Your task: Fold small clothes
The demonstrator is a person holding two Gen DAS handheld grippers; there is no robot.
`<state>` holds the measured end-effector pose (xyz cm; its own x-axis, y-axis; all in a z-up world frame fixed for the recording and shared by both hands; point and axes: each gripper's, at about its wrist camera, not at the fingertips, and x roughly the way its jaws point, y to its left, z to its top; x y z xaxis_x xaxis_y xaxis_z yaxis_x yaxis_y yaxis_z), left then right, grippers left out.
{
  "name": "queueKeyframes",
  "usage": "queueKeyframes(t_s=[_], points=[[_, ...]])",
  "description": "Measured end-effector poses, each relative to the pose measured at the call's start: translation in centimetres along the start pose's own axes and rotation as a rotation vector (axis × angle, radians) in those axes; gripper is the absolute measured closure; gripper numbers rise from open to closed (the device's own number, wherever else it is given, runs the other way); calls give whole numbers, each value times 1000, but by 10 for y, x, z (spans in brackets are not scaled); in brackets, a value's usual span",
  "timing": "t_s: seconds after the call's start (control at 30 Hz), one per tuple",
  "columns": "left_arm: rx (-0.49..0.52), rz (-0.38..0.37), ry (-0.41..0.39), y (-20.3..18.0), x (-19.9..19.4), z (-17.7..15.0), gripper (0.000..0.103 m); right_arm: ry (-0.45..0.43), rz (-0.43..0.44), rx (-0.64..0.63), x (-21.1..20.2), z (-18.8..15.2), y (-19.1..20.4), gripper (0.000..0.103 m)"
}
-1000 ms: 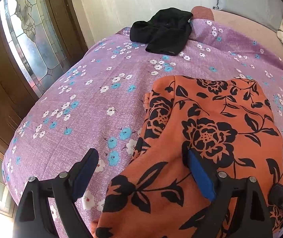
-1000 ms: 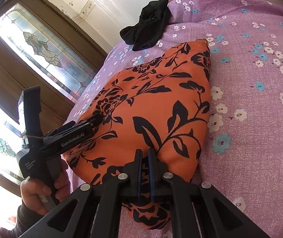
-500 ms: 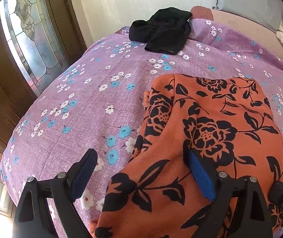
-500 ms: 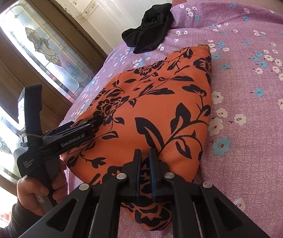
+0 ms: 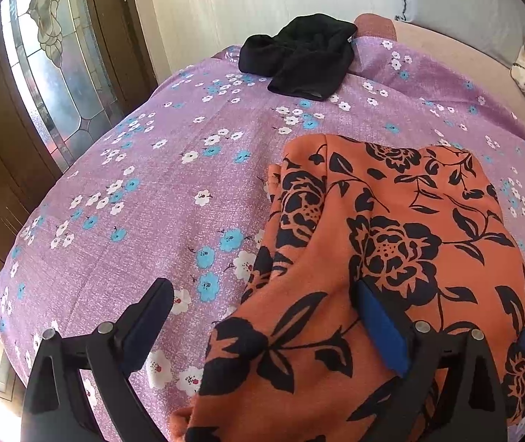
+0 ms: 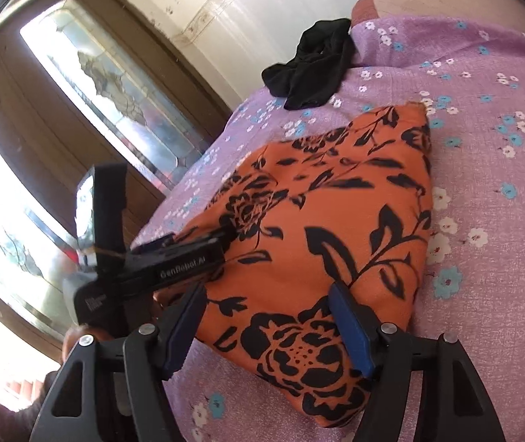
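Change since the earlier frame: the right gripper [image 6: 266, 328], then pinched shut on the near hem of the orange floral garment [image 6: 321, 243], now has its jaws parting and still widening; the hem lies between the blue pads [image 6: 351, 331] but is no longer pressed. The left gripper [image 5: 262, 316] has kept its place, jaws spreading a little further. Item: orange floral garment, black rose-and-leaf print, folded into a rough oblong, resting flat on the bed's purple flowered sheet [image 5: 144, 199]. Position: directly ahead of and below both grippers; in the right wrist view its long axis runs from the near hem away toward the far left, toward the wall. In the left wrist view [image 5: 391, 250] its left edge falls between the jaws, the right pad [image 5: 380, 324] over cloth, the left pad over bare sheet; whether either pad touches the fabric cannot be told. Nearer hand: both are at the near end; the right sits squarely across the hem, the left at the garment's left border, its body seen low left in the right wrist view [image 6: 144, 269]. Left jaws: wide apart, holding nothing. Judgement: the fold appears laid down and released; any further fold would likely turn on the long axis, taking the near end toward the far one. Other stock: a black garment [image 5: 299, 55], crumpled, well apart at the bed's far edge, apparently unfolded.
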<state>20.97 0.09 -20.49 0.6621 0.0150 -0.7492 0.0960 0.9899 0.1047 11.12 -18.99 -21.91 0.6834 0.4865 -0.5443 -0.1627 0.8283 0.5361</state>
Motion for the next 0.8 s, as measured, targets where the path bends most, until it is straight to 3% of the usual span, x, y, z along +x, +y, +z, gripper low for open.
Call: queueKeyframes(t_s=[0.23,0.27,0.3,0.37,0.43,0.5,0.8], points=[[-17,15,-34,5,-9,1,5,-85,3,-45,-19,12,-2,31],[-16,19,-28,4,-8,1,5,-77,13,-50,-17,12,0,35],[-12,24,-19,4,-6,1,5,-64,22,-57,-14,10,1,49],[-9,23,-6,3,-3,-1,5,1,15,-59,2,5,1,62],[-4,24,-1,2,-1,-2,5,101,-32,-24,23,-5,-6,62],[0,26,7,1,2,-2,5,81,-9,16,26,-7,-15,66],[-11,18,-3,2,-4,0,5,64,37,62,16,5,-20,63]])
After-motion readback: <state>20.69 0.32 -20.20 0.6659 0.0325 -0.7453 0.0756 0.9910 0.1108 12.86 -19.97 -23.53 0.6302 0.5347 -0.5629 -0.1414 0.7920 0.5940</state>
